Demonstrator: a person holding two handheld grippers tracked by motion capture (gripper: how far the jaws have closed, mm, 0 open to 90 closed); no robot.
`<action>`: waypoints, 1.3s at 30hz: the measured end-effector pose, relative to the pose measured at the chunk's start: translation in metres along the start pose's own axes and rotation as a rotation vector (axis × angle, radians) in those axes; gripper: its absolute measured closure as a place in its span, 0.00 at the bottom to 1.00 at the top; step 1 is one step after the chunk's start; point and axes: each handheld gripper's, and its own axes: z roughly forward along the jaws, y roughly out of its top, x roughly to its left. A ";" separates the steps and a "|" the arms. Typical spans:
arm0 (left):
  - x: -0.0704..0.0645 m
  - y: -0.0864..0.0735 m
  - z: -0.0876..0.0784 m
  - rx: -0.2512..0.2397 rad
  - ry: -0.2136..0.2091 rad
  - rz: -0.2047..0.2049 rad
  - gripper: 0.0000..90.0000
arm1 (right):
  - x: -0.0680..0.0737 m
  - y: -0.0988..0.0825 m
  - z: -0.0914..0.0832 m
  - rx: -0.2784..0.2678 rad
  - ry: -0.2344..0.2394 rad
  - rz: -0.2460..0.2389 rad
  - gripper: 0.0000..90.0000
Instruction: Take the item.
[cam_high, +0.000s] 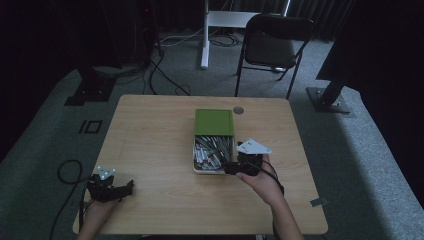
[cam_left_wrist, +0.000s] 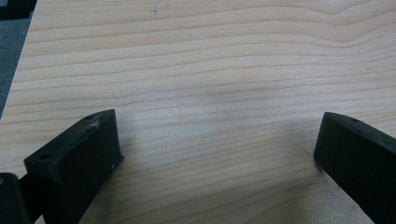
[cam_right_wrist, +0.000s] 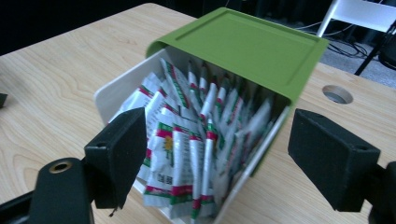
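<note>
A white box (cam_high: 196, 156) with a green lid (cam_high: 214, 122) slid half back stands at the middle of the table (cam_high: 150, 145). Several white sachets (cam_right_wrist: 187, 144) with red and green print stand packed inside it. My right gripper (cam_high: 235, 166) is open at the box's near right corner; in the right gripper view its jaws straddle the box's open end (cam_right_wrist: 219, 154), with nothing held. My left gripper (cam_high: 116, 190) rests near the table's front left edge, open, and in the left gripper view bare wood (cam_left_wrist: 210, 93) lies between its jaws (cam_left_wrist: 219, 154).
A round cable hole (cam_high: 238, 109) sits in the table behind the green lid. A black folding chair (cam_high: 272, 45) and a white desk leg (cam_high: 204, 35) stand beyond the table. Black stand bases (cam_high: 330, 100) and cables lie on the grey carpet.
</note>
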 end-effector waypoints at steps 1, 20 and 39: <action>0.000 0.000 0.000 0.000 0.000 0.000 0.01 | 0.002 0.000 0.001 -0.001 0.006 -0.003 0.23; 0.000 0.000 0.000 0.001 0.000 0.001 0.01 | 0.025 -0.013 0.019 0.049 0.078 -0.113 0.65; 0.000 0.000 0.000 0.001 0.000 0.002 0.01 | 0.029 -0.036 0.045 0.134 -0.008 -0.104 0.79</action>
